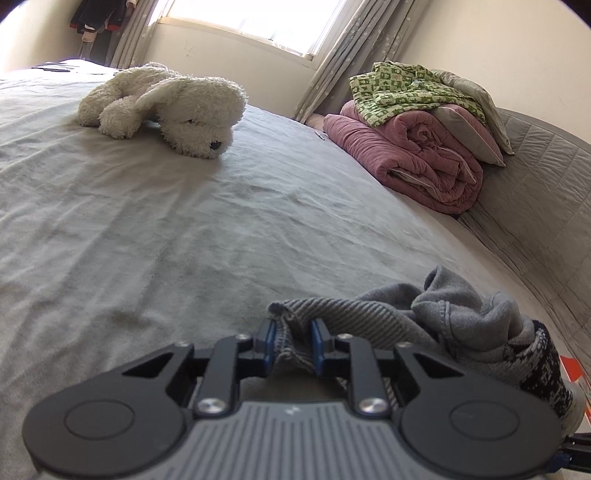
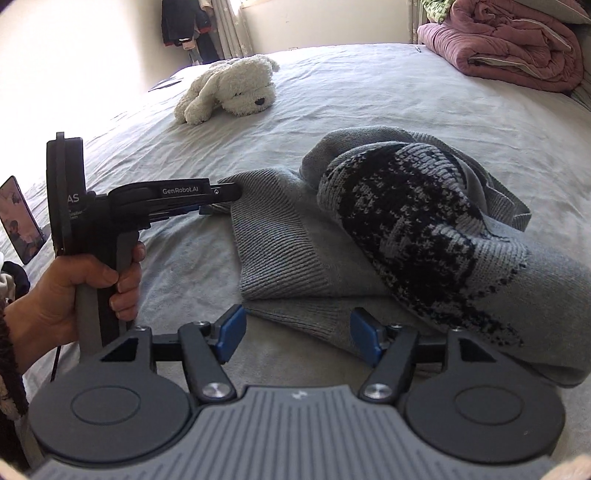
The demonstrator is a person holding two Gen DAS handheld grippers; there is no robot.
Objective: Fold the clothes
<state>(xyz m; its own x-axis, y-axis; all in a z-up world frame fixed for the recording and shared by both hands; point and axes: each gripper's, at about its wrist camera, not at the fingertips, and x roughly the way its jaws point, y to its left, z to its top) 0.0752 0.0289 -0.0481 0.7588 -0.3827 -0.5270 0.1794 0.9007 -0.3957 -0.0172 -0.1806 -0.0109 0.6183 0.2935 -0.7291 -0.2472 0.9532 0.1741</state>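
A grey knit sweater (image 2: 295, 254) with a black-and-grey patterned part lies crumpled on the pale bed sheet (image 2: 369, 96). In the left wrist view the sweater (image 1: 454, 314) bunches to the right, and my left gripper (image 1: 293, 341) is shut on its ribbed hem, which is squeezed between the blue pads (image 1: 268, 341). The right wrist view shows that left gripper (image 2: 207, 210) from the side, held by a hand (image 2: 74, 288), its tip at the hem's left corner. My right gripper (image 2: 298, 332) stands open at the sweater's near edge, with the fabric lying between its pads untouched.
A white plush dog (image 1: 173, 110) lies farther up the bed. A rolled pink quilt (image 1: 413, 158) with a green patterned garment (image 1: 402, 92) and a pillow sits by the headboard. A phone (image 2: 22, 221) stands at the left bed edge. Dark clothes (image 2: 184, 26) hang by the curtain.
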